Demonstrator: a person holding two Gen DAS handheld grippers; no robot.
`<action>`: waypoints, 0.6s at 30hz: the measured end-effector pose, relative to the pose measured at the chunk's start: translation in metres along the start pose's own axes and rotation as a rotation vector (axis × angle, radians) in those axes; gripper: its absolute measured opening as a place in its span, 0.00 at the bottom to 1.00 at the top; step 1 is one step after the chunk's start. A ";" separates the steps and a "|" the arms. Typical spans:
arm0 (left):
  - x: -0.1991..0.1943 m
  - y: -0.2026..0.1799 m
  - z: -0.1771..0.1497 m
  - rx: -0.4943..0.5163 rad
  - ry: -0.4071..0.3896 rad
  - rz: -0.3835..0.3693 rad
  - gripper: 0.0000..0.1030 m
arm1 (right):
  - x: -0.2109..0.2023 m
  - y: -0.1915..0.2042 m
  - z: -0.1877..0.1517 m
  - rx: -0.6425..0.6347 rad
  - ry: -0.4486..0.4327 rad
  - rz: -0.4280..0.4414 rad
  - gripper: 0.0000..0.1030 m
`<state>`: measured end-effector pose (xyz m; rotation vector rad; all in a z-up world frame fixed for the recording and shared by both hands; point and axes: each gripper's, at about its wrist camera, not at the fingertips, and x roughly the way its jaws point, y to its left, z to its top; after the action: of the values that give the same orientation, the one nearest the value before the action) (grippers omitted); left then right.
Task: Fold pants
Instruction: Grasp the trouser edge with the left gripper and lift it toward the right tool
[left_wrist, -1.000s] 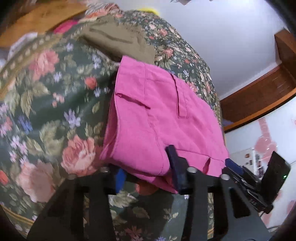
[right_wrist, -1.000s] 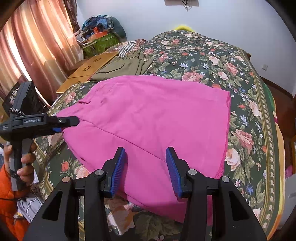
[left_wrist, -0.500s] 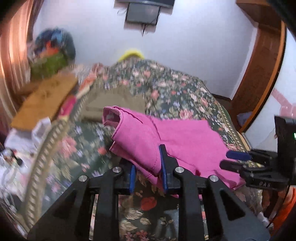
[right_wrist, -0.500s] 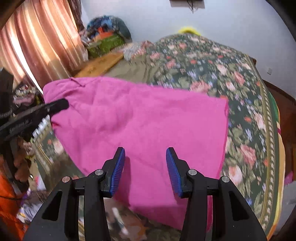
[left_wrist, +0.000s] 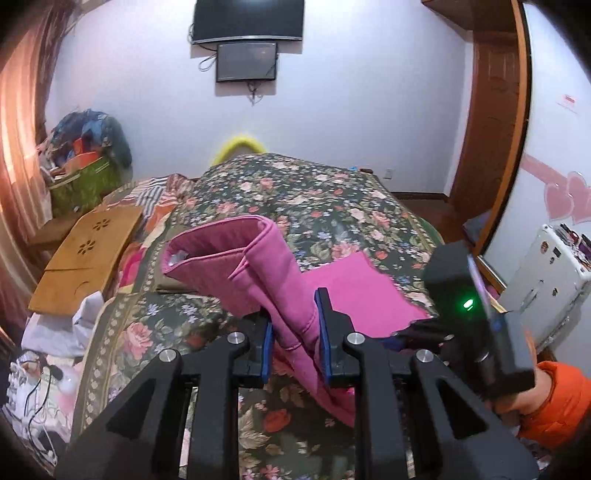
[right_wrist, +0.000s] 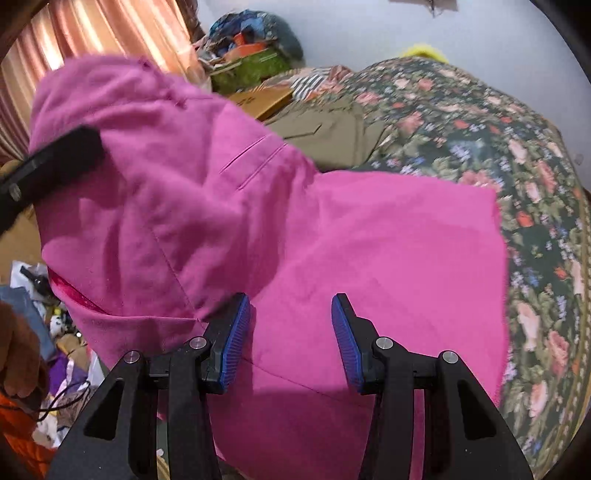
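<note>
The bright pink cotton pants (left_wrist: 273, 269) rise bunched in the frame centre, their waist pinched in the left tool (left_wrist: 294, 334); the rest lies on the floral bed (left_wrist: 314, 206). The right tool (right_wrist: 291, 338) stands open above the fabric.

Bed (left_wrist: 332, 206) under a dark floral spread, roses and green leaves, a banded border along its edge. On it: pink pants (right_wrist: 388, 258), flat where they lie on the spread, one end raised off it; just beyond them olive-khaki folded clothing (right_wrist: 332, 129); at the far left side a wooden board (left_wrist: 88, 258) with flower cut-outs beside striped and red-patterned cloth (left_wrist: 155, 195). Something yellow (left_wrist: 240, 146) shows past the bed's far end; what it is cannot be told.
</note>
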<state>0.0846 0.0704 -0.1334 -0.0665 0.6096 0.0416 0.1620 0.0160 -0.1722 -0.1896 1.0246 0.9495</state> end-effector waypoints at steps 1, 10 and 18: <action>0.001 -0.003 0.001 0.006 -0.002 -0.008 0.19 | 0.001 0.000 -0.001 -0.001 0.001 0.003 0.41; 0.002 -0.026 0.006 0.108 -0.005 -0.012 0.19 | -0.026 -0.013 -0.010 0.043 -0.031 -0.006 0.41; 0.002 -0.042 0.013 0.138 -0.011 -0.053 0.19 | -0.066 -0.043 -0.047 0.127 -0.056 -0.089 0.42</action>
<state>0.0960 0.0296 -0.1223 0.0510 0.5985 -0.0517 0.1520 -0.0742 -0.1573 -0.1014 1.0131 0.8021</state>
